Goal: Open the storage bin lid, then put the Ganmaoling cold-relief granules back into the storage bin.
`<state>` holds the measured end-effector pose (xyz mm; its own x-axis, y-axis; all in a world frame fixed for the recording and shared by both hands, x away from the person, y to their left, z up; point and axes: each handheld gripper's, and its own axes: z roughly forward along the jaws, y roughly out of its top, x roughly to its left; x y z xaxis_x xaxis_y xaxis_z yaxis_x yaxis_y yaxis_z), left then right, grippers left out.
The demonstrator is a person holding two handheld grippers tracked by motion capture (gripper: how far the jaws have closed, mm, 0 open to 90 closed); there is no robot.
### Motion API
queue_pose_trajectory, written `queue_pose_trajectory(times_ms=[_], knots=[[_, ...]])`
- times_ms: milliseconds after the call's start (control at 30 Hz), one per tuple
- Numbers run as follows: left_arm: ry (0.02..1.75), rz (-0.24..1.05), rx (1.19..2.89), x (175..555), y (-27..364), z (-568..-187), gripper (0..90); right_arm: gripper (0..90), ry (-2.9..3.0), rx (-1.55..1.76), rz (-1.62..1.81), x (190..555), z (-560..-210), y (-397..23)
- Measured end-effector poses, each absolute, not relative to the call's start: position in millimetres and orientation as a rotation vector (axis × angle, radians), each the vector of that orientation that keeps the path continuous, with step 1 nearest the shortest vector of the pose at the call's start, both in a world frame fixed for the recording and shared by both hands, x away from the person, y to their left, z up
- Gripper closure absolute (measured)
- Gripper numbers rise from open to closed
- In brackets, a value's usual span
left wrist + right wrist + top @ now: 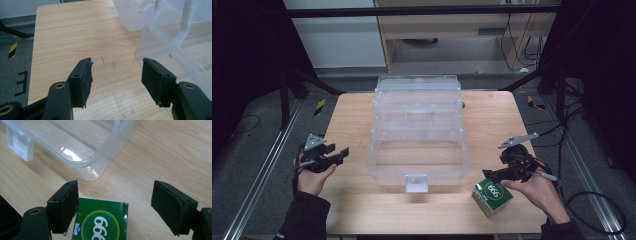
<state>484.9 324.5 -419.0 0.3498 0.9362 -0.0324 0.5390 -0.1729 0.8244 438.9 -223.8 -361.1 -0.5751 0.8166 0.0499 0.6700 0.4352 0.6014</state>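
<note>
Green box: green box (pixel 100 221) sits nearest, low on the table, between the right jaws; its bottom part is cut off, so the white number on it is hard to read whole.
Green box from above: it stands on the table (pixel 492 117) near the front edge, just beside the right hand (pixel 537 192), by the front right corner of the clear bin.
Right gripper: right gripper (pixel 115 207) has its jaws wide apart. One pad (pixel 66 205) is right by the box's side; I cannot tell if it touches. The other pad is well away, so the box is not squeezed.
Left gripper: left gripper (pixel 116 80) has its jaws wide apart too, with only bare wood between them. It holds nothing.
Left hand: left hand (pixel 314 177) is at the table's left edge, apart from the bin.
Clear bin: clear bin (pixel 417 160) is in the middle of the table with see-through trays (pixel 417 107) stepped up behind it. You can see the wood through its walls, so its edges are hard to pick out.
Latch: a small clear latch (pixel 416 182) hangs at the bin's front.
Sleeves: dark sleeves (pixel 304 217) are cut off at the bottom.
</note>
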Motion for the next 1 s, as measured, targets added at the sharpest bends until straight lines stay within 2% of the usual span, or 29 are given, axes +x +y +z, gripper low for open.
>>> queue_pose_trajectory(times_ms=[633,1000], knots=[[1.326,0.645,1.846,488.1,330.9,-425.2,38.3,14.3,2.524,1.305,0.725,433.6,-359.3,-214.6],[1.361,0.641,1.854,489.5,332.1,-428.6,38.0,9.2,2.628,1.283,0.583,431.5,-371.2,-205.5]])
